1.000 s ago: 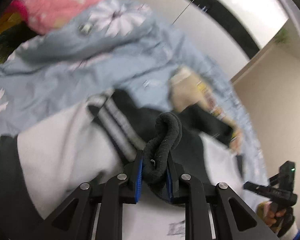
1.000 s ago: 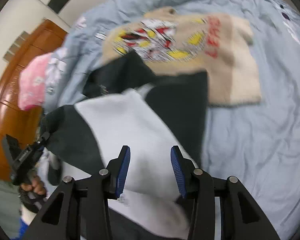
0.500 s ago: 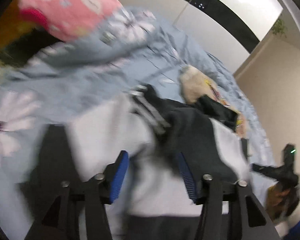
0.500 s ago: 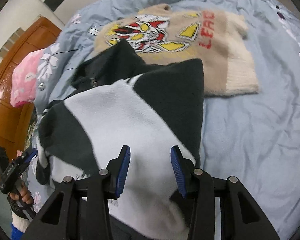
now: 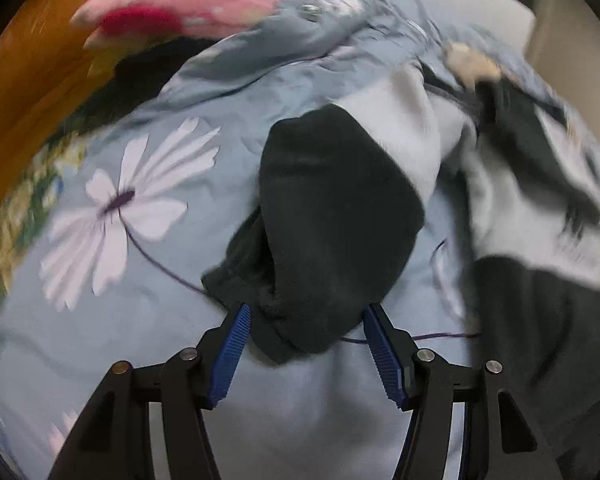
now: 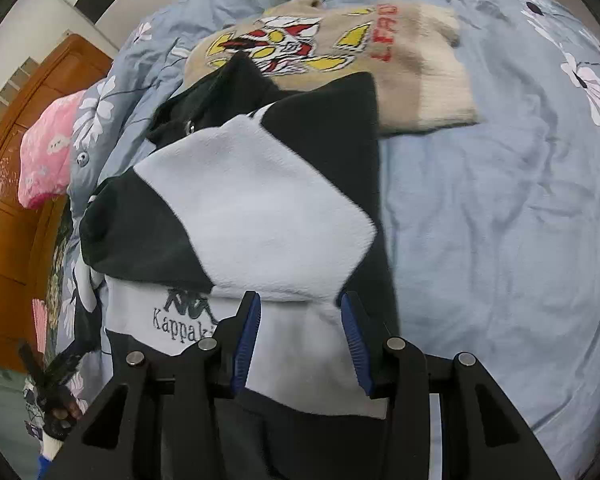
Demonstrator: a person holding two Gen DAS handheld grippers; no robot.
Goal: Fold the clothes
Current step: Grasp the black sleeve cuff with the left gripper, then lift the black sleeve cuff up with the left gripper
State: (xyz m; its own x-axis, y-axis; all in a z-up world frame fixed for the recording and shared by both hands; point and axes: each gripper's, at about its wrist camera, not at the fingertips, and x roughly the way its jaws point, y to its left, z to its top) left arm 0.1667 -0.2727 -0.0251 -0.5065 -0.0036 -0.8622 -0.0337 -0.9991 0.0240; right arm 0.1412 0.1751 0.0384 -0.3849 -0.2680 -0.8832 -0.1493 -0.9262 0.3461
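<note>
Blue floral bedspread (image 6: 500,220) lay rumpled. Fleece jacket (image 6: 252,208) looked soft, floppy; best pinched at sleeve cuff (image 5: 300,320). Left gripper (image 5: 306,346) and right gripper (image 6: 300,340) jaws stood apart, empty.

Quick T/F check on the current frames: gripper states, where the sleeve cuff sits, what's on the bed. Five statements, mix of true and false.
1. The left gripper is shut on the black cuff. False: its jaws stand wide open, with the cuff lying between them.
2. The right gripper is open over the black and white sweatshirt. True.
3. A beige sweater with a red and yellow graphic lies beyond the sweatshirt. True.
4. The bedcover is plain white. False: it is light blue with a flower print.
5. The sweatshirt's visible logo reads Nike. False: the lettering begins "Kappa".
</note>
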